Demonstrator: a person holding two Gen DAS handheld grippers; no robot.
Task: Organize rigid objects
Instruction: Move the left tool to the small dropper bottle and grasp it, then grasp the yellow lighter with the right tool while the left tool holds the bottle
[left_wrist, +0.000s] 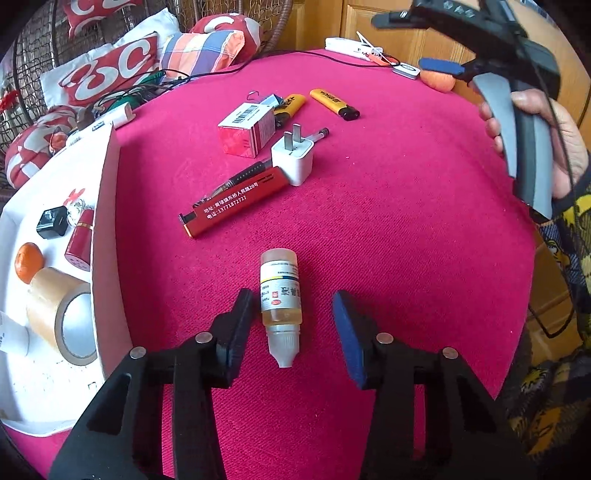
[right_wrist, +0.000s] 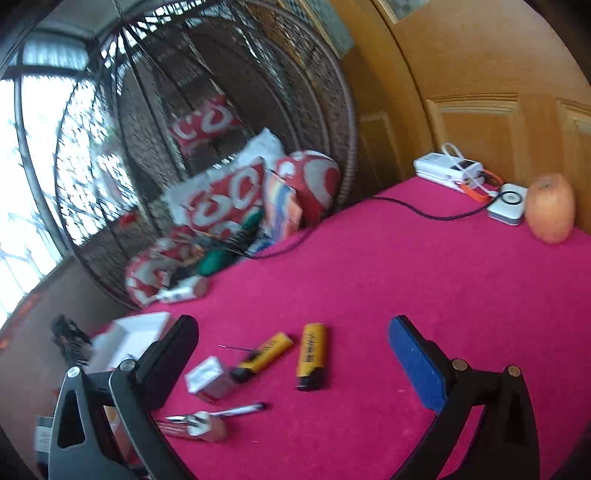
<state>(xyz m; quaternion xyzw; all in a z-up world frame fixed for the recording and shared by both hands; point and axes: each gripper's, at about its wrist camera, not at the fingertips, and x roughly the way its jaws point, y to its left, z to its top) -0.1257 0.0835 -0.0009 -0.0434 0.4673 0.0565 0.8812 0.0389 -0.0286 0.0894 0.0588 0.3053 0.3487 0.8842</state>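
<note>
Dropper bottle (left_wrist: 280, 306) lies on pink cloth (left_wrist: 406, 240) between left gripper (left_wrist: 293, 325) fingers, cap toward camera.
Left jaws part-closed around bottle, a gap showing each side, not gripping. Red lighter (left_wrist: 232, 205) and white plug (left_wrist: 293, 158) beyond bottle; white box (left_wrist: 107, 229) left of it. Right gripper (right_wrist: 295, 354) open, empty, above two yellow lighters (right_wrist: 310, 356).
</note>
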